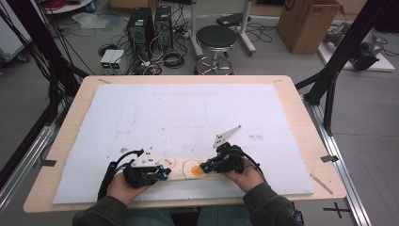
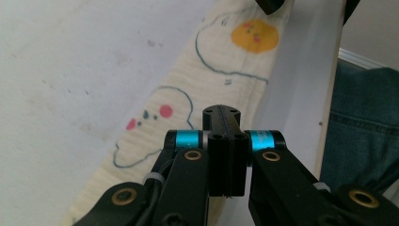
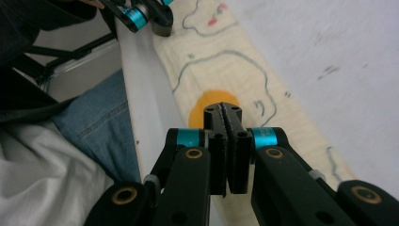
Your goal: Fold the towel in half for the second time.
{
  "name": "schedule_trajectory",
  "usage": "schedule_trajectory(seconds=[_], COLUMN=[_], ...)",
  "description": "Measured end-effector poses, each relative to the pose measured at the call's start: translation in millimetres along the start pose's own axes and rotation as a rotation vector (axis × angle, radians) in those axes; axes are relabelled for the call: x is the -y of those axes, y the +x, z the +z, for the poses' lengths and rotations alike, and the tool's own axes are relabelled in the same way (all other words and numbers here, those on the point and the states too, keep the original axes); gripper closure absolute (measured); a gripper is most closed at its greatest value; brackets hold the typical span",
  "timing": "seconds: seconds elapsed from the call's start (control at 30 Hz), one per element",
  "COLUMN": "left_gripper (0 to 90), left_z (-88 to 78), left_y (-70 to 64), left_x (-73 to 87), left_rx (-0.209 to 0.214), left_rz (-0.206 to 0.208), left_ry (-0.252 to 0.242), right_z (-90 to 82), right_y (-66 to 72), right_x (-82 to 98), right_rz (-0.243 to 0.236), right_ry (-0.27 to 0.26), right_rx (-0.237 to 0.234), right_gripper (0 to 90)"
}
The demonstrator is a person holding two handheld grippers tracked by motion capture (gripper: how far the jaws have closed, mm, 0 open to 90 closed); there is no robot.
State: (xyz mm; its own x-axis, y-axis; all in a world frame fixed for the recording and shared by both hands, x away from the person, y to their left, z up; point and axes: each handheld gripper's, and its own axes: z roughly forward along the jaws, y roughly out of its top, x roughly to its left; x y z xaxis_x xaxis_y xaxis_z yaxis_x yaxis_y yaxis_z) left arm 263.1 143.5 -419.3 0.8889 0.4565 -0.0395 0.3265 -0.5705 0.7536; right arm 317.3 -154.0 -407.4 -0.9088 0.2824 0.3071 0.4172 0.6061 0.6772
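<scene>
A narrow cream cloth (image 1: 181, 165) printed with blue outlines, an orange disc and pink dots lies flat near the front edge of the white board (image 1: 188, 113). My left gripper (image 1: 163, 175) hovers at the cloth's left end, jaws pressed together with nothing between them. In the left gripper view its tips (image 2: 222, 113) sit over the cloth (image 2: 188, 80) beside the pink-dotted outline. My right gripper (image 1: 203, 166) is at the cloth's right part, also shut and empty. Its tips (image 3: 223, 110) stand just above the orange disc (image 3: 204, 106) on the cloth (image 3: 226, 66).
The white board covers a wooden table (image 1: 310, 136). The person's jeans (image 2: 367, 136) lie just past the front edge. Beyond the table, on the floor, stand a black stool (image 1: 215, 40), computer towers (image 1: 150, 26) and a cardboard box (image 1: 308, 23). Black frame posts (image 1: 336, 61) flank the table.
</scene>
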Motion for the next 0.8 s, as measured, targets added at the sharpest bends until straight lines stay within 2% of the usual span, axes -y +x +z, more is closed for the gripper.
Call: schedule_trajectory(seconds=[0.13, 0.23, 0.33, 0.73, 0.8], left_gripper=[89.4, 89.4, 89.4, 88.5, 86.6], left_z=[6.6, 5.2, 2.7, -11.8, -15.3], left_y=[2.9, 5.3, 6.3, 14.9, 16.8], left_x=[8.2, 12.5, 14.9, 26.9, 30.1], left_rx=[-0.005, -0.004, -0.011, -0.027, -0.023], left_rz=[-0.006, -0.017, -0.022, -0.053, -0.069], left_ry=[0.04, 0.041, 0.045, 0.043, 0.038], right_z=[12.2, 16.8, 15.7, -9.4, -13.2], right_y=[-3.7, -6.3, -8.9, -19.5, -21.5], right_x=[5.4, 10.6, 15.5, 41.8, 45.7], right_rz=[0.019, 0.024, 0.038, 0.087, 0.093], right_ry=[0.061, 0.101, 0.092, 0.054, 0.047], right_rx=[-0.008, -0.001, -0.011, 0.021, 0.026], right_gripper=[89.4, 89.4, 89.4, 88.9, 88.7])
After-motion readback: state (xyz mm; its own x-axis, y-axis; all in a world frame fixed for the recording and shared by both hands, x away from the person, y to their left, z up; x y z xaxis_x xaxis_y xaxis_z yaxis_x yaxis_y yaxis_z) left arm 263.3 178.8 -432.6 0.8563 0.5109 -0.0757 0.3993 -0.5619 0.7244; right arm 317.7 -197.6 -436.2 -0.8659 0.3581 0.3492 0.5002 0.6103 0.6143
